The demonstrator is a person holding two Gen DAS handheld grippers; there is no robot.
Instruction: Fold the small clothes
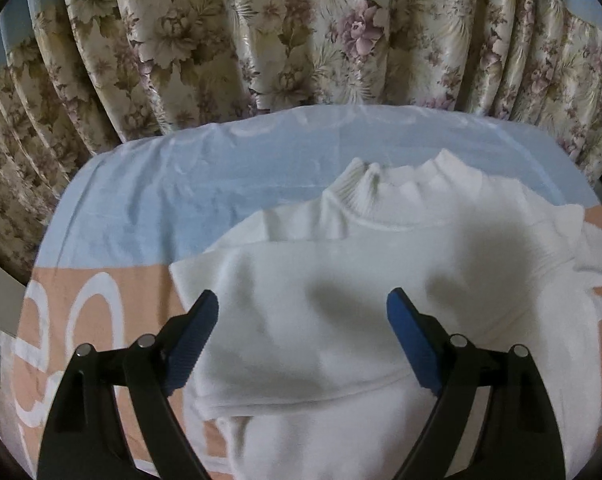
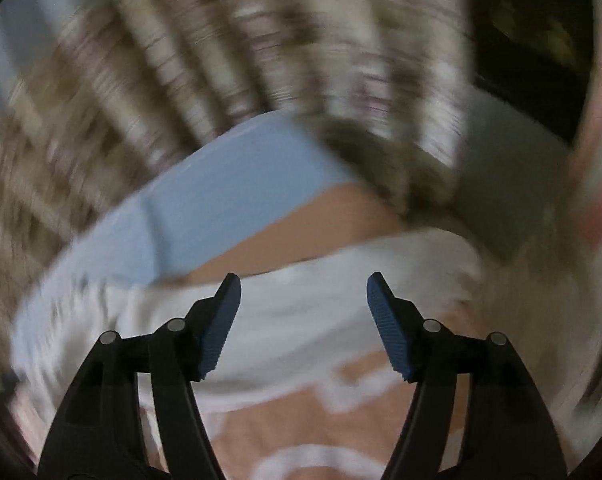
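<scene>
Currently the white sweater lies on the blue-and-peach sheet, collar toward the floral curtain, one sleeve apparently folded across its front. Left gripper hovers over it, jaws spread, empty. Right gripper, likewise spread and empty, is over the sweater's edge; that view is blurred. Judged: folding barely started, most steps remain.
</scene>
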